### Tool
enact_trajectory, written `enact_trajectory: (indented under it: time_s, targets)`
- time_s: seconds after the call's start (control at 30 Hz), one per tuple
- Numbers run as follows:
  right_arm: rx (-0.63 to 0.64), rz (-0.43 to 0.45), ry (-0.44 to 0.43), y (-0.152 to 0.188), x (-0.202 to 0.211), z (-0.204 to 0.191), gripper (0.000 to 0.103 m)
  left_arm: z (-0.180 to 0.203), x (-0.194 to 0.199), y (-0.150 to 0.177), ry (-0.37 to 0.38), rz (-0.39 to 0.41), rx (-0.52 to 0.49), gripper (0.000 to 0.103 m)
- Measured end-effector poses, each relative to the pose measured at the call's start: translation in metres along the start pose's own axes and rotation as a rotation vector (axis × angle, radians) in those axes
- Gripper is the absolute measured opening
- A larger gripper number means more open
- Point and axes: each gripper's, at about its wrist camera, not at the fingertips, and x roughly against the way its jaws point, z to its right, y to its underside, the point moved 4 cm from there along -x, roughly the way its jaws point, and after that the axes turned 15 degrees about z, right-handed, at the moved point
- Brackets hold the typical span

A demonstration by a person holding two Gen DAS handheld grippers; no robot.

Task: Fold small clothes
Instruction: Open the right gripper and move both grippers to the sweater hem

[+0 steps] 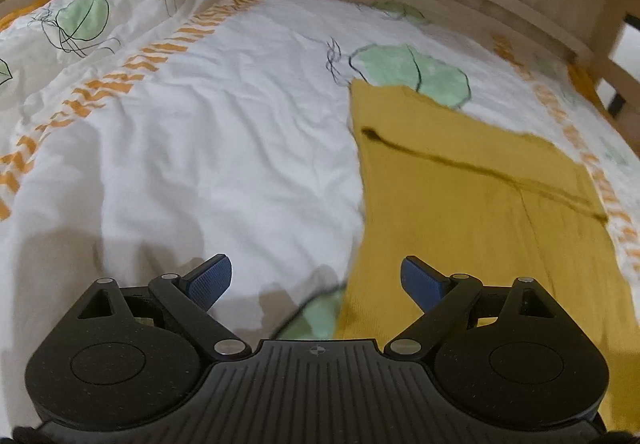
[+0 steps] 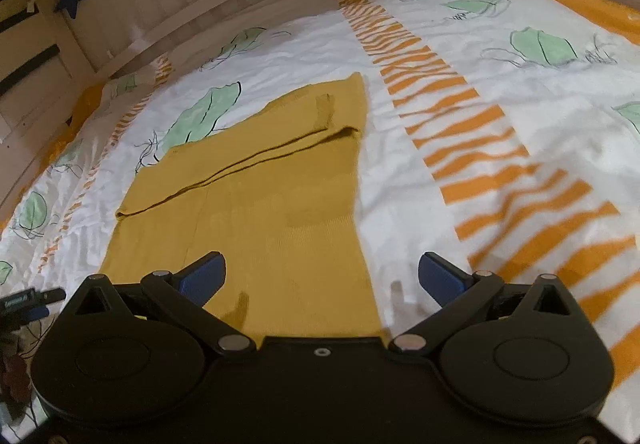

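Mustard garment [image 2: 260,196] flat on leaf-print bedcover [image 1: 200,148], sleeve folded across. Ahead and right of left claw [image 1: 316,278]; ahead and left of right claw [image 2: 322,274]. Both claws wide, holding nothing.

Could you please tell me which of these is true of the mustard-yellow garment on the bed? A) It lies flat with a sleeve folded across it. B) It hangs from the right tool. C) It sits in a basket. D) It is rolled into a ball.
A: the mustard-yellow garment lies spread flat on the leaf-print bedcover, its sleeve folded across it, and neither tool grips it.
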Motion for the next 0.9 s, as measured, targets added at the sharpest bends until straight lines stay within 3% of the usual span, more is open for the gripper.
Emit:
enact_trajectory:
  time_s: [0.23, 0.47, 0.9]
  targets:
    - [-0.053, -0.004, -0.002, 0.012, 0.016, 0.009, 0.103, 0.0, 0.03, 0.024, 0.05, -0.055, -0.016, 0.092]
    - [-0.063, 0.002, -0.012, 0.025, 0.031, 0.011, 0.103, 0.015, 0.043, 0.045, 0.078, -0.077, -0.142, 0.092]
    - [0.067, -0.049, -0.038, 0.047, 0.045, -0.012, 0.103, 0.024, 0.054, 0.066, 0.112, -0.108, -0.223, 0.093]
